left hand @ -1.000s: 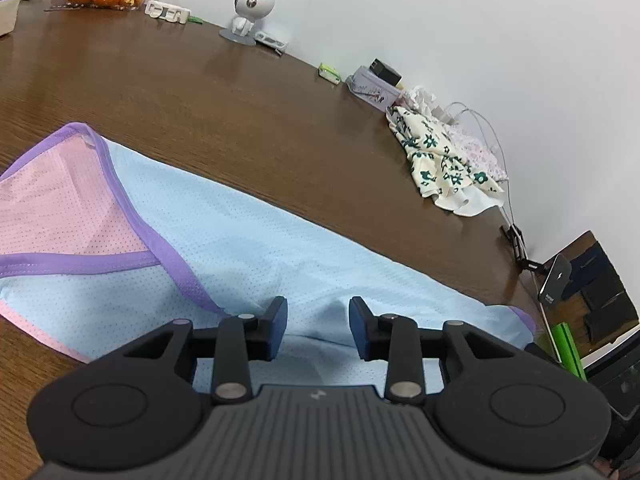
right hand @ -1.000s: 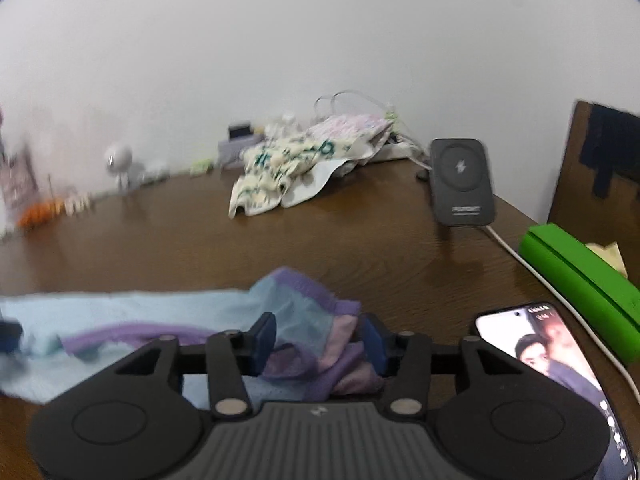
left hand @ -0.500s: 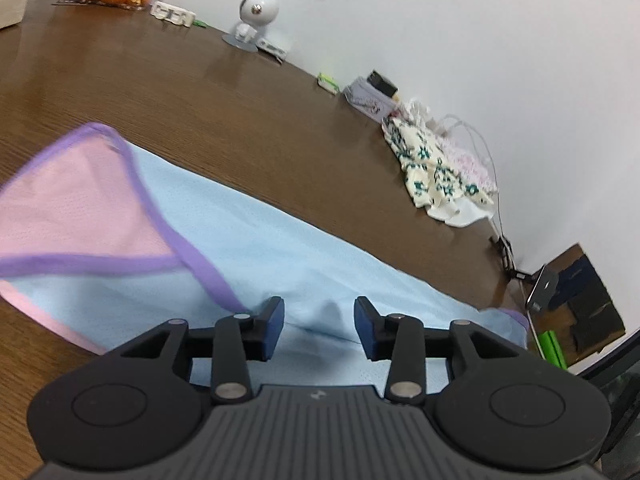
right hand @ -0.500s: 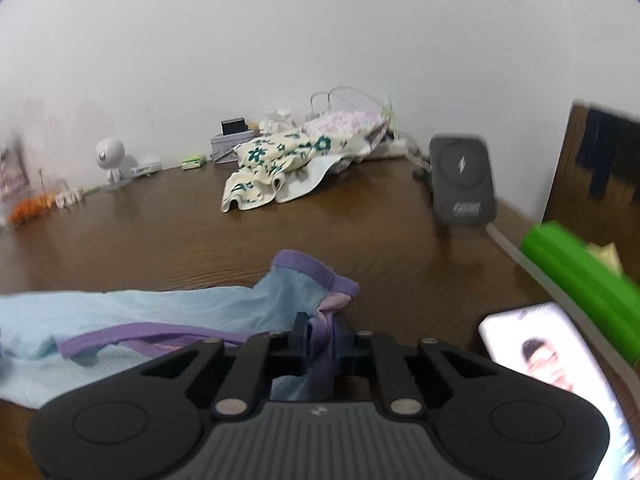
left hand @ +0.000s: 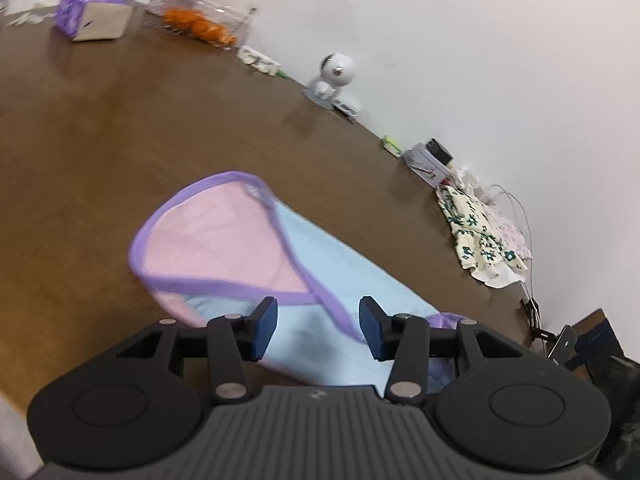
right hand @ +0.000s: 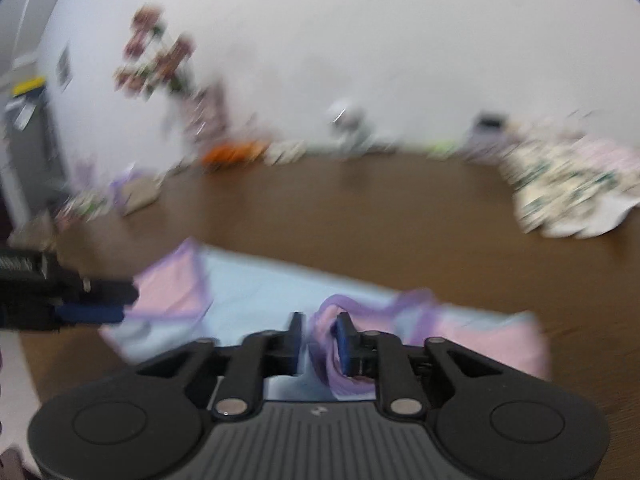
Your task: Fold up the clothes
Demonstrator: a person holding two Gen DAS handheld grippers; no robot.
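A light blue garment (left hand: 320, 256) with a pink inner side (left hand: 216, 240) and purple trim lies on the brown table (left hand: 100, 140). My left gripper (left hand: 318, 328) hovers over its near edge. Its jaws are opening and nothing is between them. In the blurred right wrist view the garment (right hand: 260, 284) lies with its end folded over, pink side up. A bunched purple-trimmed fold (right hand: 324, 328) stands between the jaws of my right gripper (right hand: 319, 344). Those jaws are opening, and a slight gap shows beside the left pad. The left gripper (right hand: 96, 312) shows at the left edge.
Along the wall stand a tissue box (left hand: 94, 20), a clear container of orange pieces (left hand: 200, 28), a small white round camera (left hand: 336, 76) and a small box (left hand: 428, 160). A pile of floral clothes (left hand: 480, 232) with cables lies at the back right.
My right gripper shut on the garment's purple-trimmed end, swung left with it over the blue fabric, and its jaws have parted again. My left gripper shifted along the garment and widened.
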